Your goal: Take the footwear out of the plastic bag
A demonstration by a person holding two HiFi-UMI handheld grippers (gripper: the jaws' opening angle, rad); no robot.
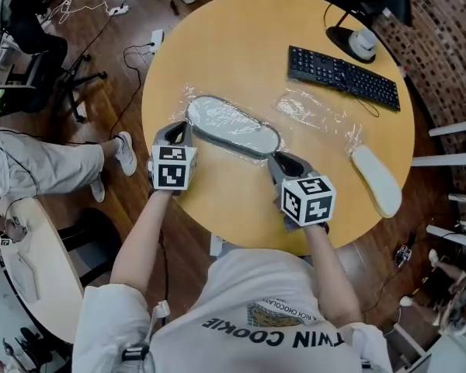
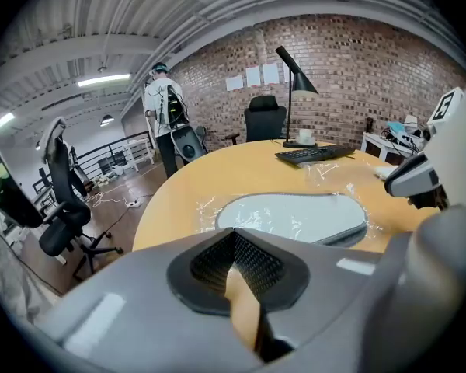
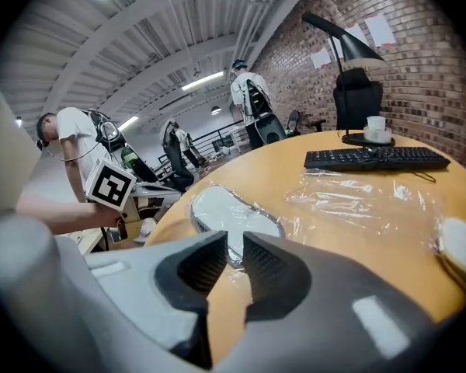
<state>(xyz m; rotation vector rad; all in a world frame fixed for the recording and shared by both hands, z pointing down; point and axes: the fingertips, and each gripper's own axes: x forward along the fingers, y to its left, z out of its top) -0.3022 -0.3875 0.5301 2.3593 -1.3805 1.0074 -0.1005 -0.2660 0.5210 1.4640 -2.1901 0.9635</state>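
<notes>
A pale slipper wrapped in a clear plastic bag lies in the middle of the round wooden table; the same bag appears ahead in the left gripper view and the right gripper view. My left gripper is at the bag's left end, its jaws closed tip to tip with nothing visible between them. At the bag's right end my right gripper has a narrow gap between its jaws; the pads press on nothing, and the bag's crinkled edge shows just beyond the tips.
A second, bare slipper rests near the table's right edge. An empty crumpled plastic bag lies between it and a black keyboard. A desk lamp base stands at the back. A seated person is at the left.
</notes>
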